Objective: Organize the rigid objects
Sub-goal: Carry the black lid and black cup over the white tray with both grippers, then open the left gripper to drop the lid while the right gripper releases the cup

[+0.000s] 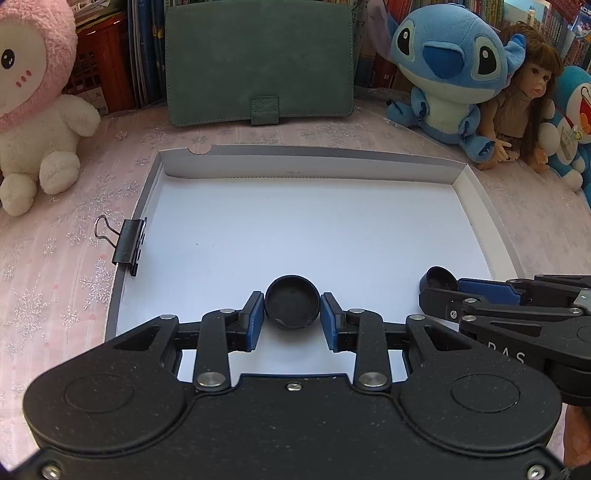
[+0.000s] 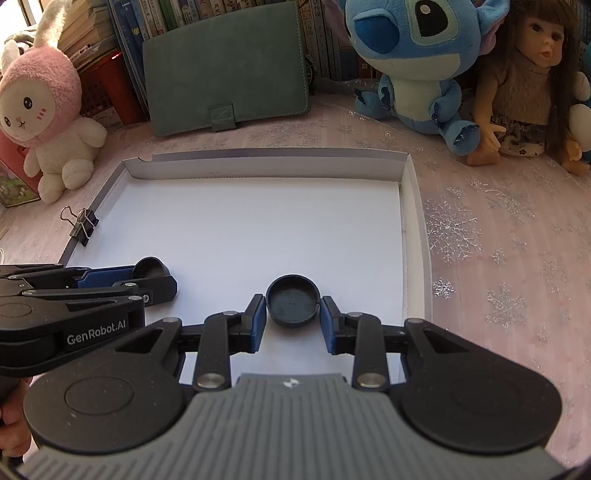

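A black round cap (image 1: 292, 307), hollow side up, sits between the blue pads of the left gripper (image 1: 292, 319), whose jaws are closed onto its rim at both sides. It is low over the white floor of a shallow cardboard box lid (image 1: 295, 168), near the front edge; whether it touches the floor cannot be told. A second black cap (image 2: 293, 306), also hollow side up, is pinched the same way in the jaws of the right gripper (image 2: 293, 319), just to the right of the first, over the same lid. A black binder clip (image 1: 127, 242) grips the lid's left wall. The lid lies on a pink surface (image 2: 498, 240) with snowflake print. Behind it stand a green wallet case (image 1: 258, 59), a pink-hooded plush (image 1: 33, 110), a blue Stitch plush (image 1: 450, 74), a long-haired doll (image 2: 528, 85) and rows of books (image 2: 177, 14).
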The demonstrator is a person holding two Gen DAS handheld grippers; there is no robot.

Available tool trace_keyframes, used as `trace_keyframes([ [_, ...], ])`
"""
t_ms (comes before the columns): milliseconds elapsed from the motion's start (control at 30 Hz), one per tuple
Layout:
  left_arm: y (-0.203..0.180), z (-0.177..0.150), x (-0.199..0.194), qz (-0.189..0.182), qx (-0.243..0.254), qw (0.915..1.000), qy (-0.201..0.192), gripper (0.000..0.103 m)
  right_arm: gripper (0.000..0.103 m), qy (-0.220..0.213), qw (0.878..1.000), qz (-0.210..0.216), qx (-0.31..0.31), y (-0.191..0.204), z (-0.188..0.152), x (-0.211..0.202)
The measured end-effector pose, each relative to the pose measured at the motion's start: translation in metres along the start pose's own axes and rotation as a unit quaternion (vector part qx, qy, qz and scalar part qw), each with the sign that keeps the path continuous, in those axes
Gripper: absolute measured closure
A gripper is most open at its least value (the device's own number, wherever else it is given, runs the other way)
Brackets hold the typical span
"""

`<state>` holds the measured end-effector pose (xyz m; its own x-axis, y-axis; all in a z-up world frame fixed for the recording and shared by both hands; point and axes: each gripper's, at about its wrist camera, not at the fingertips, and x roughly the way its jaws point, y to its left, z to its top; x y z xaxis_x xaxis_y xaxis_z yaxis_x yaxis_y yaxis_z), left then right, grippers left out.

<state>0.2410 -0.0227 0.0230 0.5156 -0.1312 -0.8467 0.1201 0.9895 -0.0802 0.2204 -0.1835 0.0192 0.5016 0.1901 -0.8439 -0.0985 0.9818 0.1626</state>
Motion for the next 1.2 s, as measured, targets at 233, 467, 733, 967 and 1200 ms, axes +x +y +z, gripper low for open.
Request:
trace_keyframes([
  [233, 0.000, -0.001, 0.000, 0.001, 0.000, 1.0000, -0.003, 0.072, 0.066, -0.003, 1.000, 0.001, -0.003, -0.001, -0.001, 0.000],
  [467, -0.004, -0.003, 0.000, 0.009, 0.014, 0.9998, -0.013, 0.070, 0.065, -0.006, 1.000, -0.001, 0.001, 0.000, -0.001, 0.000],
  [733, -0.001, -0.011, -0.010, 0.024, 0.021, 0.9991, -0.029, 0.040, 0.057, -0.015, 1.000, 0.004, -0.004, 0.001, -0.007, -0.006],
  [967, 0.003, -0.035, -0.041, 0.029, 0.016, 0.9965, -0.077, 0.021, 0.041, -0.058, 0.998, 0.006, -0.037, 0.003, -0.023, -0.030],
  [1200, 0.010, -0.074, -0.076, 0.011, 0.002, 0.9931, -0.117, 0.016, 0.028, -0.112, 0.992, 0.006, -0.064, 0.002, -0.051, -0.060],
])
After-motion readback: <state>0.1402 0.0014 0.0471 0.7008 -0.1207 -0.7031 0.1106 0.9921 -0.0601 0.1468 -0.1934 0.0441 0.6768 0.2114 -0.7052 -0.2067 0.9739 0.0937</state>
